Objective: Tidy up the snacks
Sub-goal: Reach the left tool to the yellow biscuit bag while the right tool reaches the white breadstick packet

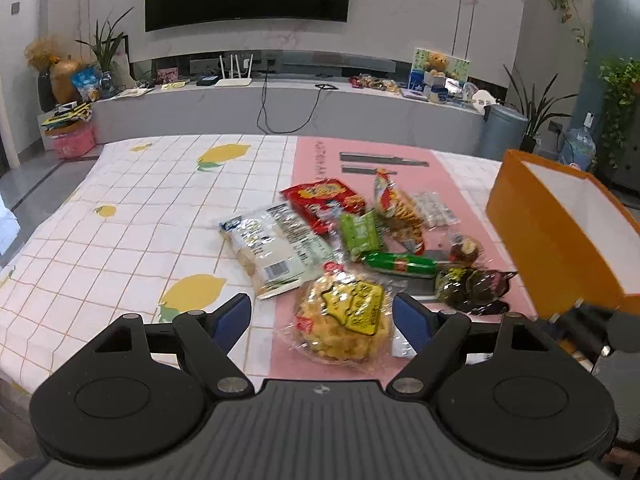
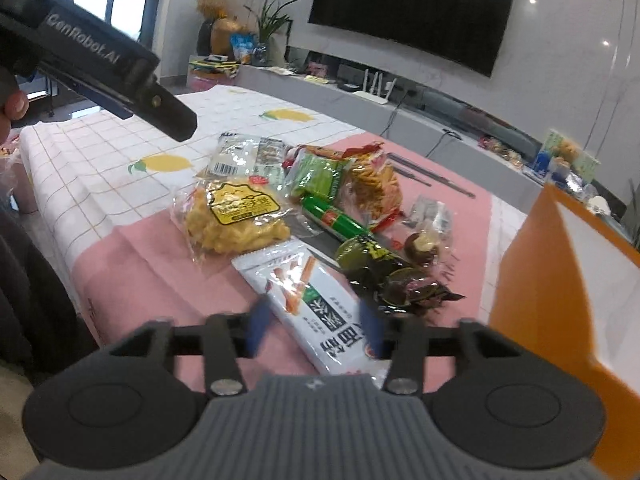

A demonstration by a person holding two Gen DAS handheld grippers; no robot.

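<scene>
Getting ready to grab a snack

My right claw (image 2: 314, 330) is open around the near end of the white packet (image 2: 316, 304). My left claw (image 1: 322, 320) is open too, by the yellow snack bag (image 1: 344, 316). The snacks sit piled on the counter (image 1: 120, 216). Next I must squeeze, lift, and drop into the orange box (image 2: 560, 280) on the right.

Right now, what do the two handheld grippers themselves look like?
Both match: the left gripper and right gripper have blue finger pads on black linkage arms with silver pivot pins, two round black discs and a ribbed grey centre plate. The left gripper's black body carries white GenRobot.AI lettering. No cables or sleeves are visible.
</scene>
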